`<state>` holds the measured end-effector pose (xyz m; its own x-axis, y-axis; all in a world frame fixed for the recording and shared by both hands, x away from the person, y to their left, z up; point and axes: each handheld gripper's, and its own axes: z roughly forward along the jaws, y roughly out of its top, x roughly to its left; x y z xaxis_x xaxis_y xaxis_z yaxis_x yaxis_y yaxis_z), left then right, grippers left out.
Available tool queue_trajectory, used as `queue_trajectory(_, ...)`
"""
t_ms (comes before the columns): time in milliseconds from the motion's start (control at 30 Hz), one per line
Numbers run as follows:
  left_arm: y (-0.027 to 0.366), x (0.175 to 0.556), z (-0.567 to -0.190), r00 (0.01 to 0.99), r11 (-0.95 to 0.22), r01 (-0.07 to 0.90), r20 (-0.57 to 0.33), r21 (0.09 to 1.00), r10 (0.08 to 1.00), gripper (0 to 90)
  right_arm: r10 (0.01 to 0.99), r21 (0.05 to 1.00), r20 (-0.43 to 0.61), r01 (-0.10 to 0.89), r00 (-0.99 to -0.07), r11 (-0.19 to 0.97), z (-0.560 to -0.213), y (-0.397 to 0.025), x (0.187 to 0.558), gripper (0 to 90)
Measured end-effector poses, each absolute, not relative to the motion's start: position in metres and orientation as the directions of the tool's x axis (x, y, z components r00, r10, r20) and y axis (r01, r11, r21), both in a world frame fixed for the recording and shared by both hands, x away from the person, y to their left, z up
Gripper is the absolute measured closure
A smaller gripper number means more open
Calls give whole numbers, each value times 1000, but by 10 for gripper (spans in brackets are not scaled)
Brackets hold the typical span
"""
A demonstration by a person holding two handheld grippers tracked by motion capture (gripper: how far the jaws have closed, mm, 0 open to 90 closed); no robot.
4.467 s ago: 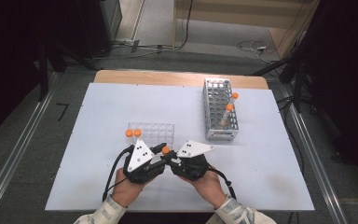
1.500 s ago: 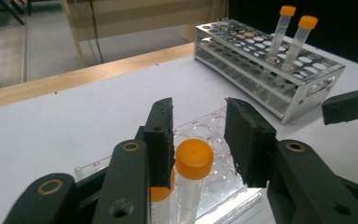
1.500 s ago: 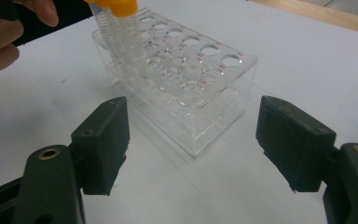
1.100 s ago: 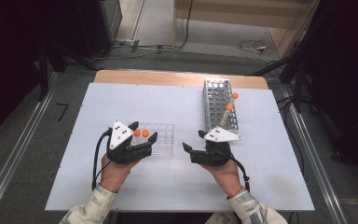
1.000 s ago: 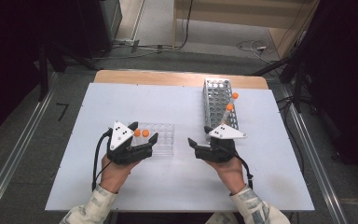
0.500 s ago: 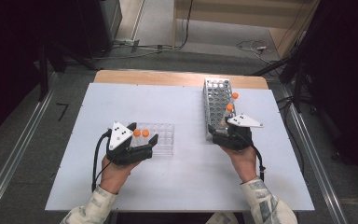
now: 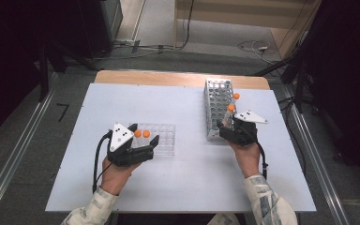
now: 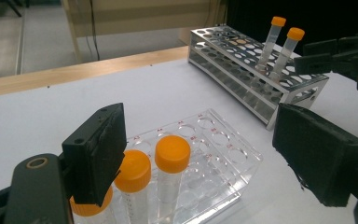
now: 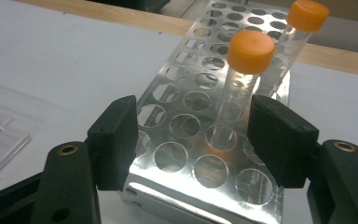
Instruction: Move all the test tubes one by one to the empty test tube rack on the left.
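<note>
A metal rack (image 7: 218, 108) stands at the right back of the white table, with two orange-capped tubes (image 7: 230, 110) leaning in its near holes. My right gripper (image 7: 227, 125) is at the rack's near end, open. In the right gripper view its jaws (image 9: 196, 140) straddle the nearer tube (image 9: 242, 84), which stands close to the right pad (image 9: 279, 140). A clear plastic rack (image 7: 158, 138) holds orange-capped tubes (image 7: 141, 133) at its left end. My left gripper (image 7: 144, 135) is open around that end, with its left pad (image 8: 95, 158) beside the tubes (image 8: 172, 154).
The white table top (image 7: 183, 183) has bare room between the two racks and along its front. A wooden strip (image 7: 178, 78) runs along the far edge. In the left gripper view the right gripper (image 8: 340, 58) shows beside the metal rack (image 8: 247, 65).
The right gripper has moved from the table's middle to the right and back, up to the metal rack's near end. The left gripper has stayed by the clear rack.
</note>
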<state>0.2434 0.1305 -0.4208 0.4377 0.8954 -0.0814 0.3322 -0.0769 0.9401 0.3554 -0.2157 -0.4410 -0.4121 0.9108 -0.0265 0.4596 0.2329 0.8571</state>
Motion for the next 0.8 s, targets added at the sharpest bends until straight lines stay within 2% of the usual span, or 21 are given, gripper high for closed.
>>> queue_trajectory(300,132,243,-421,435,-72,332,-85,941,896,187,934,855,-37,472,-354,213,-448,-221,374,453)
queue_trajectory(800,132,243,-422,437,-75,331,-82,941,896,191,927,845,-41,482,-372,230,-450,-224,389,623)
